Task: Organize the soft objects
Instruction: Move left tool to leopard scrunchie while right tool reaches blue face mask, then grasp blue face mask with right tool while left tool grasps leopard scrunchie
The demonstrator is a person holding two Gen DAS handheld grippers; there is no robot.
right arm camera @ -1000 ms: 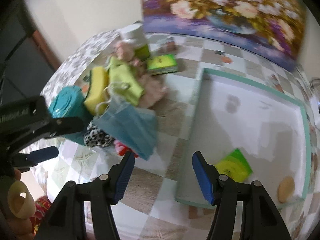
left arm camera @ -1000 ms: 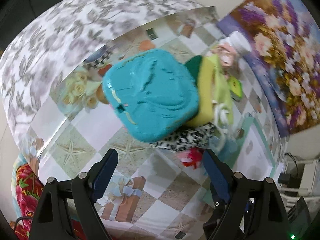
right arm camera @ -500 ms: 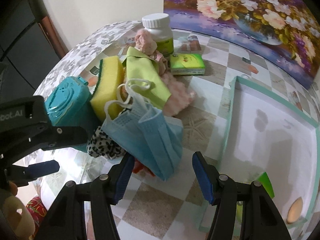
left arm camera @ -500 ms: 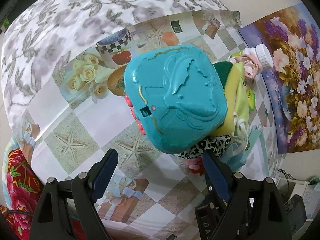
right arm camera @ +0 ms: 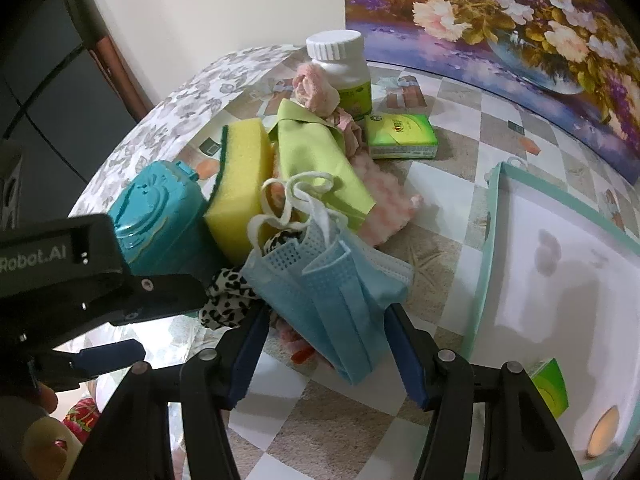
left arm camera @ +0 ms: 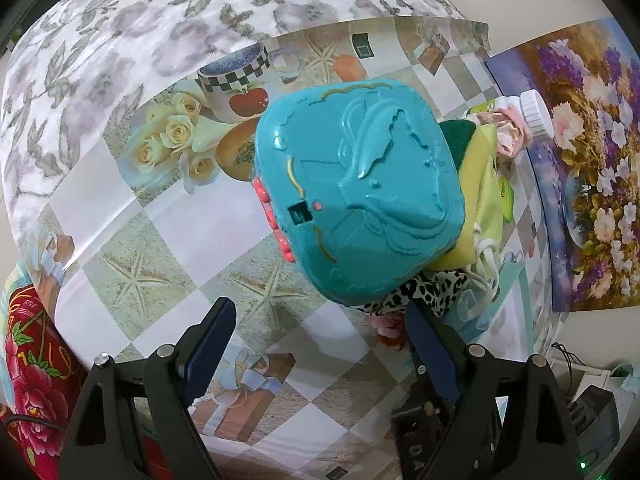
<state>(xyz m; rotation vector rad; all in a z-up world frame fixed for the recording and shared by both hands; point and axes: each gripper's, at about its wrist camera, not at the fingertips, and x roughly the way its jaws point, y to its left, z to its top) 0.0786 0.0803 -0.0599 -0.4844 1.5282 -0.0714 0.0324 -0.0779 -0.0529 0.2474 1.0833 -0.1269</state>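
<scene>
**R gripper closing in on blue mask, front edge of pile**

Taking the teal case [right arm camera: 160, 216] as landmark. Sitting at the pile's left end in the R wrist view, w/ yellow sponge [right arm camera: 240, 184] leaning against its right side, lime cloth [right arm camera: 316, 160] just beyond that, pink fluffy fabric [right arm camera: 384, 208] trailing further right. Leopard-print fabric [right arm camera: 224, 296] poking out from under the case's near-right corner.

Blue face mask [right arm camera: 336, 292] draping down off the pile, right of and nearer than the case, ear loops up by the sponge, folded body hanging toward the camera. Long axis running roughly from the loops down-right to the loose bottom edge, i.e. mostly along the finger direction, not across it.

Right gripper [right arm camera: 326, 354] straddling the mask's lower half: one blue pad at each side edge, jaws part-open and just been narrowing, mask lying between them, pads looking not yet pressed on fabric, though contact at the edges hard to rule out. Clearly the nearer tool for this item.

Left gripper [left arm camera: 320, 344] hovering above and in front of the case, jaws wide apart, holding nothing; case ahead of the fingertips, leopard fabric by its right finger.

White tray w/ teal rim [right arm camera: 490, 240] lying well right of the case, beyond the mask — prob. the drop spot. Judging next move: squeezing across the mask's width, then lifting clear w/o dragging the loops caught near the sponge.
</scene>
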